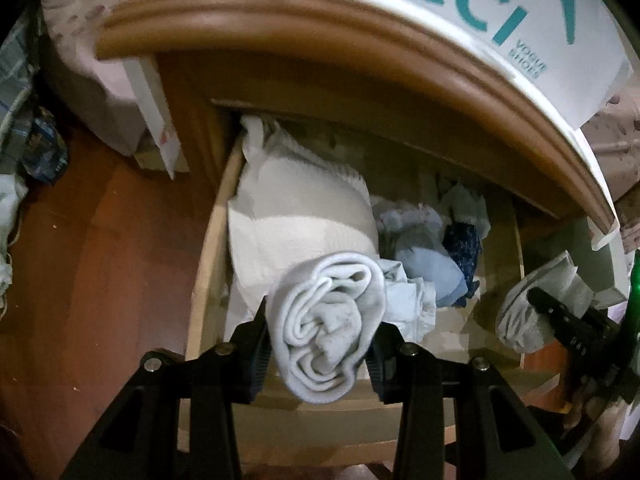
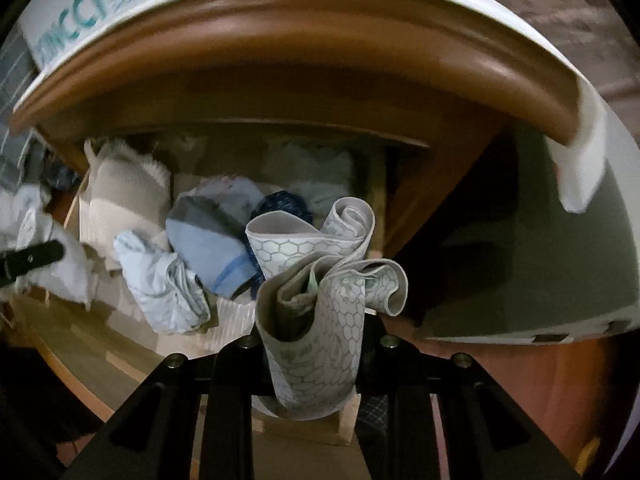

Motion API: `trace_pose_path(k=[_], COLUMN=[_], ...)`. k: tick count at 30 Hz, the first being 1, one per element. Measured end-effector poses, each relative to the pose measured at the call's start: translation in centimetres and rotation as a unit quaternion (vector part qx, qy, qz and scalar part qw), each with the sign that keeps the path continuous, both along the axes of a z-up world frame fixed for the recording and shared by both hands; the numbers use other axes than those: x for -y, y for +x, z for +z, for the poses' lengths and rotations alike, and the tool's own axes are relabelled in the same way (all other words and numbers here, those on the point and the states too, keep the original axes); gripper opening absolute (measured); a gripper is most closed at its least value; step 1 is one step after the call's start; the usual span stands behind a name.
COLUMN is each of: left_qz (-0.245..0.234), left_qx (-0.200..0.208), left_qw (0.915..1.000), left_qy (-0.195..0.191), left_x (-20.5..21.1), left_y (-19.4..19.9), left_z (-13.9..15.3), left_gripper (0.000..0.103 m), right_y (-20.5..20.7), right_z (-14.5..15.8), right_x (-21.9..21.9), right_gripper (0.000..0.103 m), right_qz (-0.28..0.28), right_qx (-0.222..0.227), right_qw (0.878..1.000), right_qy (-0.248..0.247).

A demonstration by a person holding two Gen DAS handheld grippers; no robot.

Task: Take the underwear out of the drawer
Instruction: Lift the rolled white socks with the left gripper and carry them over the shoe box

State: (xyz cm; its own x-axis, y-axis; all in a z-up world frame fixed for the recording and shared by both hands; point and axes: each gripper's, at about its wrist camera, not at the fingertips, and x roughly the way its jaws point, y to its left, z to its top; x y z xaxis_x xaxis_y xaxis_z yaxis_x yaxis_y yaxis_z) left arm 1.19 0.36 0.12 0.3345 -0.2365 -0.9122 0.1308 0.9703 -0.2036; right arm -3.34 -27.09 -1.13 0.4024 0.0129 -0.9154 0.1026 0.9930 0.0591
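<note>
The wooden drawer (image 1: 208,248) stands pulled out under the cabinet top. My left gripper (image 1: 320,340) is shut on a rolled pale blue-white piece of underwear (image 1: 328,320), held above the drawer's front. My right gripper (image 2: 312,332) is shut on a rolled grey piece of underwear with a hexagon print (image 2: 320,312), near the drawer's right wall (image 2: 378,208). The left wrist view shows that grey roll (image 1: 516,312) at the right, with one black finger (image 1: 556,312) across it. Still in the drawer lie a white knit cloth (image 1: 300,208), light blue garments (image 2: 208,248) and a dark blue patterned one (image 1: 464,248).
The cabinet's rounded wooden top edge (image 1: 320,12) overhangs the drawer, and a white shoe box with teal lettering (image 1: 480,12) lies on it. Reddish wooden floor (image 1: 100,240) spreads to the left, with bags and packets (image 1: 40,148) at its far edge.
</note>
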Motion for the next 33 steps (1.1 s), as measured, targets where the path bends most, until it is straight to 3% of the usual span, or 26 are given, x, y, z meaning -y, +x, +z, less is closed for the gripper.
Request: trace_pose_path(k=[4, 8, 13, 15, 23, 33], left_qz=[0.004, 0.000, -0.012, -0.015, -0.028, -0.042], left_qx=[0.026, 0.031, 0.051, 0.057, 0.099, 0.185], left_qw=[0.9997, 0.9995, 0.9985, 0.9982, 0.9947, 0.9817], left_qy=[0.004, 0.001, 0.013, 0.007, -0.004, 0.017], left_x=[-0.4, -0.4, -0.4, -0.6, -1.8, -2.7], left_y=[-0.8, -1.4, -1.9, -2.0, -2.2, -0.5], left_z=[1.6, 2.8, 5.1, 6.4, 13.6, 24.9], left_gripper=[0.041, 0.041, 0.041, 0.041, 0.041, 0.041], right_y=[-0.2, 0.0, -0.3, -0.2, 0.0, 0.2], right_z=[0.3, 0.3, 1.1, 0.8, 0.7, 0.5], right_x=[0.8, 1.0, 1.2, 1.4, 1.8, 1.8], right_gripper=[0.021, 0.021, 0.021, 0.021, 0.021, 0.021], right_qz=[-0.037, -0.039, -0.032, -0.038, -0.044, -0.045], right_qx=[0.008, 0.017, 0.037, 0.034, 0.027, 0.020], right_qw=[0.999, 0.999, 0.999, 0.999, 0.999, 0.999], right_qy=[0.023, 0.023, -0.011, -0.001, 0.016, 0.018])
